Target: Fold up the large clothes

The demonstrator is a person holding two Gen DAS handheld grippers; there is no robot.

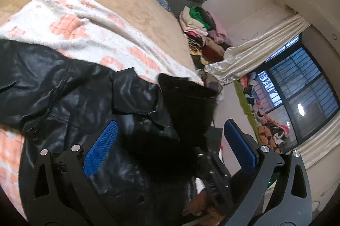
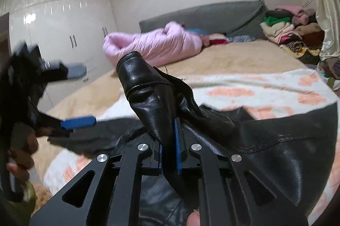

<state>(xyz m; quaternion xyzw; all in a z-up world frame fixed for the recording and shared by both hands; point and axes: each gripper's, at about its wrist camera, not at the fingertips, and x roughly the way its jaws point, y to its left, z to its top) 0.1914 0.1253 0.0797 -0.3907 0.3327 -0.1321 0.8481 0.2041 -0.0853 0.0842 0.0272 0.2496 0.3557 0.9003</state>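
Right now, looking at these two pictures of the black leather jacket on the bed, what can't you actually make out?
- Black leather jacket: its lower part runs off the left wrist view's bottom edge, behind the open left gripper.
- Jacket sleeve end: the shut right gripper covers where it is pinched.
- Left gripper in the right wrist view: motion blur hides detail.
- Heap of mixed clothes: too small to tell garments apart.

1. Leather jacket [image 2: 265, 141]: glossy black.
2. Blanket [image 1: 85, 34]: white, peach-orange blotches.
3. Bedsheet [image 2: 244, 58]: tan.
4. Padded coat [image 2: 153, 43]: pale pink.
5. Headboard cushion [image 2: 212, 13]: grey.
6. Gripper pads [image 1: 101, 147]: blue.
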